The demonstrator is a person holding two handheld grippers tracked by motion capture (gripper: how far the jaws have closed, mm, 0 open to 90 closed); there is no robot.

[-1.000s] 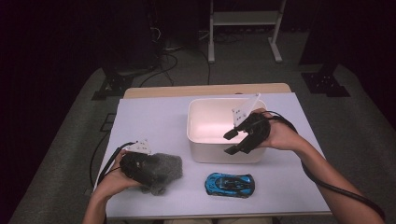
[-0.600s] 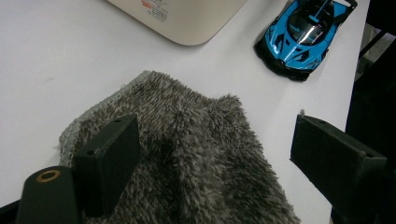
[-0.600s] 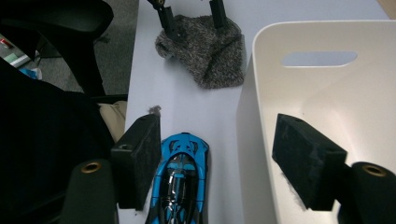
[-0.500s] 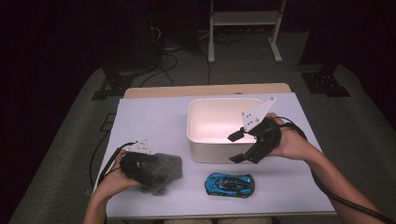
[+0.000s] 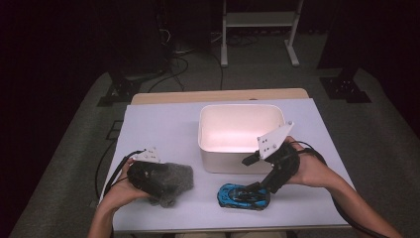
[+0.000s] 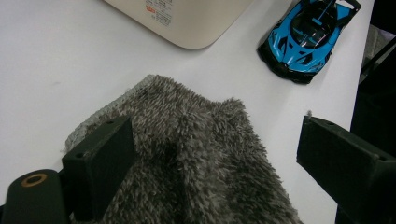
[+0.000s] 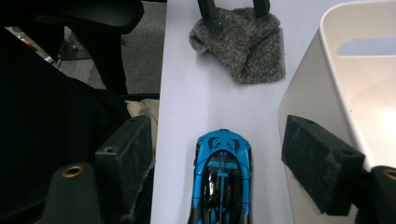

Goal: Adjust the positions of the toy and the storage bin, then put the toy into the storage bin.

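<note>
A grey fuzzy cloth (image 5: pixel 181 173) lies bunched at the table's near left. My left gripper (image 5: pixel 163 184) rests over it, open. In the left gripper view the cloth (image 6: pixel 201 154) sits between the wide jaws of that gripper (image 6: pixel 215 135), brushing one and apart from the other. A blue toy car (image 5: pixel 243 196) stands in front of the white bin (image 5: pixel 237 161). My right gripper (image 5: pixel 251 173) hovers at the car's right end. Its jaws have just been opening. In the right gripper view the car (image 7: pixel 223 177) lies between the jaws of this gripper (image 7: pixel 217 140), untouched.
The bin (image 7: pixel 317 93) stands just beside the right gripper's outer jaw. The table's near edge (image 5: pixel 213 229) runs close behind the car. A wooden strip (image 5: pixel 218 95) borders the far side. Cables (image 5: pixel 106 168) trail off the left edge. A metal stand (image 5: pixel 257 29) is on the floor beyond.
My right gripper has moved from the bin's front rim toward the near edge, down to the blue car, and its jaws have spread wider. The left gripper and cloth stayed put.
</note>
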